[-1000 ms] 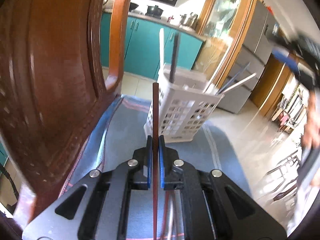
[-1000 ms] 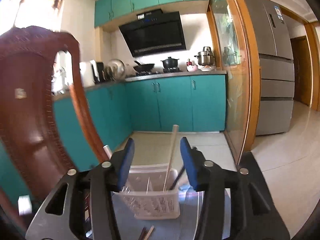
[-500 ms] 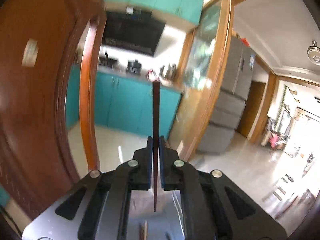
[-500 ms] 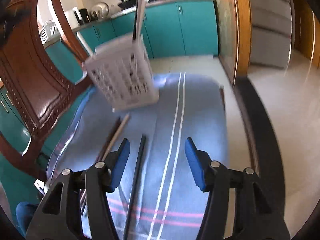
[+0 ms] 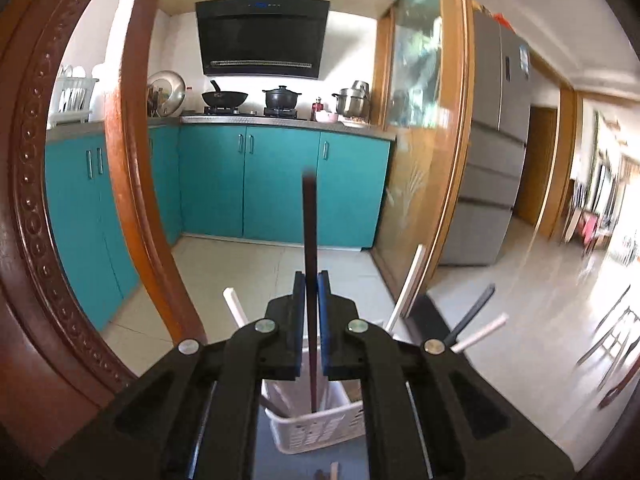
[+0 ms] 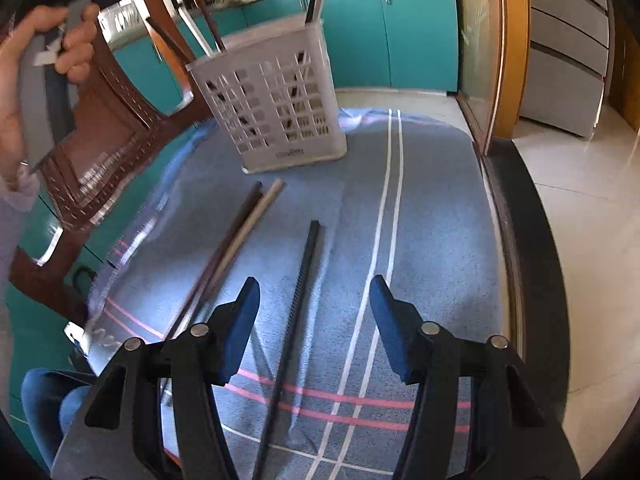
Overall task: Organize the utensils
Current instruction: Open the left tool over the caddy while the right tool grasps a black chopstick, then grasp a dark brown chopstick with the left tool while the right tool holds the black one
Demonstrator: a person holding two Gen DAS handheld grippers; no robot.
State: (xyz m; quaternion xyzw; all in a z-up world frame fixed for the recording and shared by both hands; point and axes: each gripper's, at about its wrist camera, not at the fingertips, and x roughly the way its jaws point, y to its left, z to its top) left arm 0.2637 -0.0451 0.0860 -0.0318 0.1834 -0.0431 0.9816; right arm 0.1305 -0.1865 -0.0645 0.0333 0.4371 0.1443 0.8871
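Left hand-held gripper [image 5: 311, 300] opening slightly around a dark brown chopstick [image 5: 309, 240] upright above the white basket [image 5: 316, 428], right hand-held gripper [image 6: 314, 320] open, empty, over a black chopstick [image 6: 298, 300] on the blue-clothed tabletop [image 6: 432, 240], two more chopsticks [image 6: 236, 240] lying beside it

basket [image 6: 276, 112] 1 — loose chopsticks on cloth [image 6: 292, 312] 3 — chair [image 6: 116, 120] 1

Teal cabinets [image 5: 280, 184], pale tiled floor [image 5: 256, 264], perhaps daylight beyond.
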